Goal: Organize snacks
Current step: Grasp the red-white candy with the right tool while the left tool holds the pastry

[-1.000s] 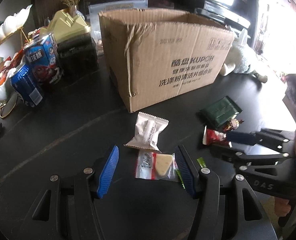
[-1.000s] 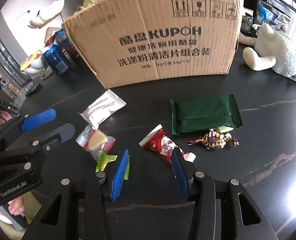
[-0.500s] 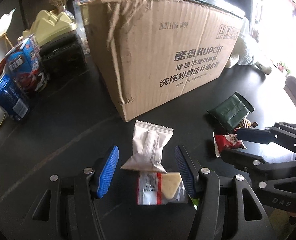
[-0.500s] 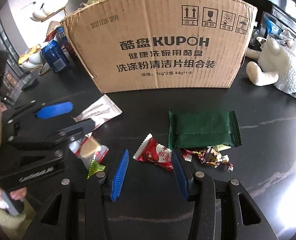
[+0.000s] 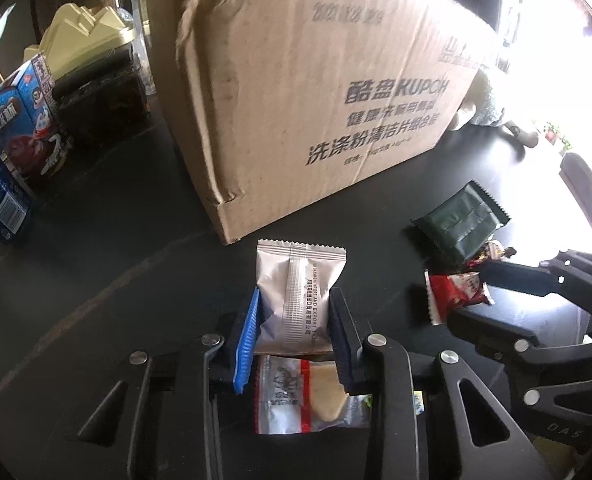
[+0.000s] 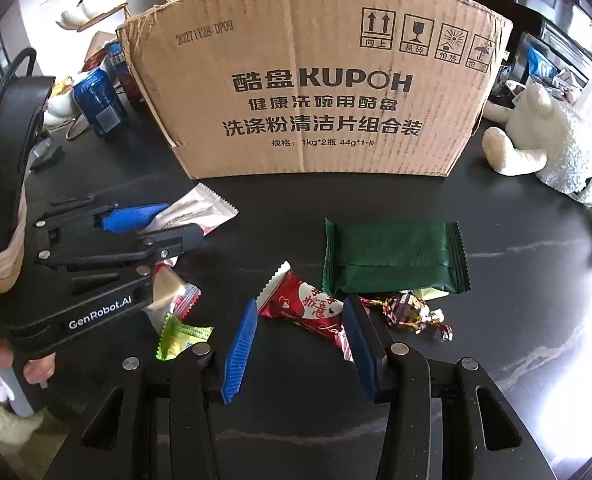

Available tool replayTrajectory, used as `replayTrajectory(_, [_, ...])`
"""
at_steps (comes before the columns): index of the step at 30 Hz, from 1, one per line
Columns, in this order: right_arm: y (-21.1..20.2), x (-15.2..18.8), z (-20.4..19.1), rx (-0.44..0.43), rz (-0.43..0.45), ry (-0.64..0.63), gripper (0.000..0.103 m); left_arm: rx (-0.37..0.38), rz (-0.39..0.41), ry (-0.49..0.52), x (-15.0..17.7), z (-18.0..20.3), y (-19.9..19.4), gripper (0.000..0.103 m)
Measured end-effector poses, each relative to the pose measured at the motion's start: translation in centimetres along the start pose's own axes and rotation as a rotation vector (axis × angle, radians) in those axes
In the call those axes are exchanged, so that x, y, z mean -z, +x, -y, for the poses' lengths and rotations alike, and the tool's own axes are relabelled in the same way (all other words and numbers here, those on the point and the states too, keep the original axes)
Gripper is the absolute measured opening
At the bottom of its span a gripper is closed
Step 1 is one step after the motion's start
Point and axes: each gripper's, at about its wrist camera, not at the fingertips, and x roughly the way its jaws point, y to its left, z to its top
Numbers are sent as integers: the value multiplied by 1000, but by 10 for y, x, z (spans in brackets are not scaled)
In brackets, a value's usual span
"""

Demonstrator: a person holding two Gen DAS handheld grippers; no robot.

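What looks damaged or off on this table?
The cardboard box is worn: its near corner is crumpled and torn at the base, the top edge frayed. The clear cracker packet lies partly under the silver packet held in the left tongs. Nothing spilled.

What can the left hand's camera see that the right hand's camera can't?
Only the left view shows the black box beside the cardboard carton.

Only the right view shows the white plush toy and the lime-green wrapper.

Both show the brown cardboard carton, silver foil packet, dark green packet and red heart-printed packet.
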Motion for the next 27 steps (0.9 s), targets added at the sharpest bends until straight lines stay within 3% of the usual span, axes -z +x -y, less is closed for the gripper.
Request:
replayTrajectory(11, [-6,7,2,-96,-40,21,46,62,35,-12,6,10,-25,33])
replayTrajectory(23, [14,-2,-2,-31,-53,-30,46,54,39,-20,16,15,-36,33])
replayTrajectory(27, [16,-4,-7,-9,-45,-46,27,43,40,-27,16,20,-37,33])
